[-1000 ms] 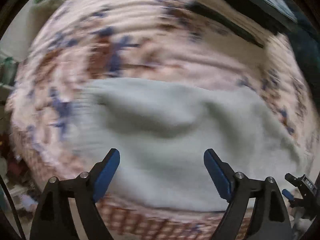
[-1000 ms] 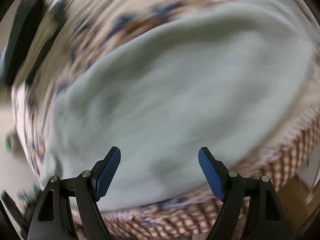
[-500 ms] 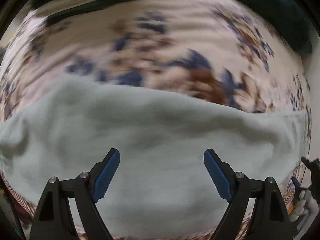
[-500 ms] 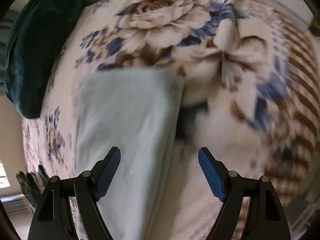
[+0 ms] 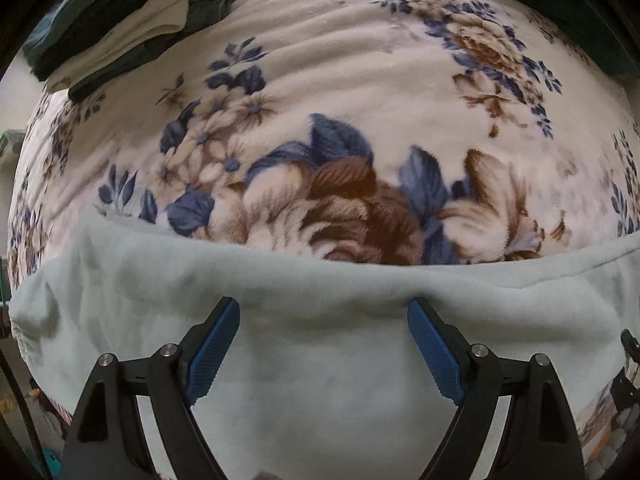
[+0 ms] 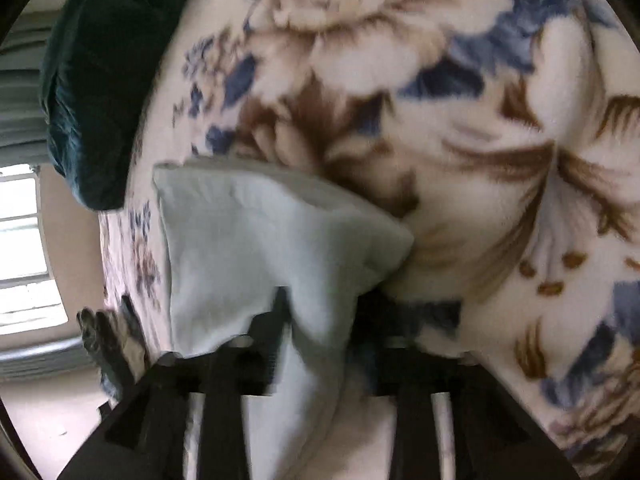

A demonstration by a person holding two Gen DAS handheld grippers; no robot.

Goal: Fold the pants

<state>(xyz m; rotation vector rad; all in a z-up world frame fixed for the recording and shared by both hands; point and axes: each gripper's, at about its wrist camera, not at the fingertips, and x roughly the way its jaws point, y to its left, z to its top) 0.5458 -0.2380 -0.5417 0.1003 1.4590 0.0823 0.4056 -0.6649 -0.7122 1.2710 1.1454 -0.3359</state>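
Bed surface: floral blanket (image 5: 360,92) in cream, blue and brown, covering most of both views. Stack of dark and cream folded clothes (image 5: 132,28) at far left corner of blanket in left wrist view. Dark teal fabric (image 6: 96,96) at upper left in right wrist view, resting on blanket edge; bright window (image 6: 24,248) beyond it at left.

Writing, brands, labels: none readable in either view.

Pants (image 5: 320,360): pale mint, fleece-like, lying flat across near part of blanket in left wrist view, spanning nearly full width, far edge straight. In right wrist view, pants (image 6: 256,248) seen end-on as folded layered band, corner raised off blanket near centre.

Left gripper (image 5: 324,344): spread wide, 2 blue-padded fingers (image 5: 212,348) well apart, positioned over pants with fabric visible between them. Nothing clamped. Contact between finger tips and fabric: cannot tell.

Right gripper (image 6: 320,320): view blurred by motion. Fingers (image 6: 276,320) narrowed around bunched fold of pants, fabric pinched between them and rising in ridge ahead of tips. Grip on pants near end of garment.

Gloved hand (image 6: 108,344) visible at lower left of right wrist view, beside edge of pants. Part of other gripper hardware visible at far right edge of left wrist view.
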